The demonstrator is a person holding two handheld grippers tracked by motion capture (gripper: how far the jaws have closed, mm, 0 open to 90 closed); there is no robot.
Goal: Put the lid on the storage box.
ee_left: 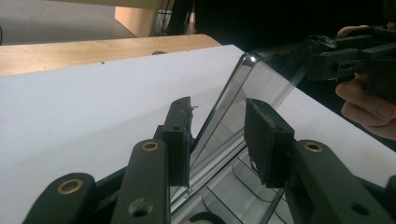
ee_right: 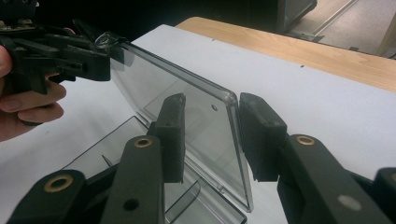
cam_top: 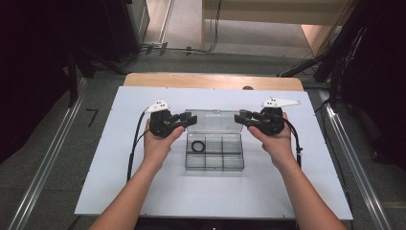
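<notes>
A clear plastic compartment box [cam_top: 214,163] sits mid-board with its lid [cam_top: 214,120] raised at the back. A black ring [cam_top: 197,145] lies in the box's left middle compartment. My left gripper [cam_top: 191,118] is at the lid's left end, and in the left gripper view that gripper [ee_left: 219,126] straddles the lid's edge [ee_left: 252,88] with a gap beside its right pad. My right gripper [cam_top: 238,118] is at the lid's right end. In the right gripper view the lid's corner [ee_right: 224,100] stands between the jaws of that gripper [ee_right: 210,121], which are apart.
The box rests on a white board [cam_top: 143,191] laid over a wooden table [cam_top: 210,80]. Metal rails [cam_top: 48,163] run along the floor on both sides. Black cables trail from each gripper over the board.
</notes>
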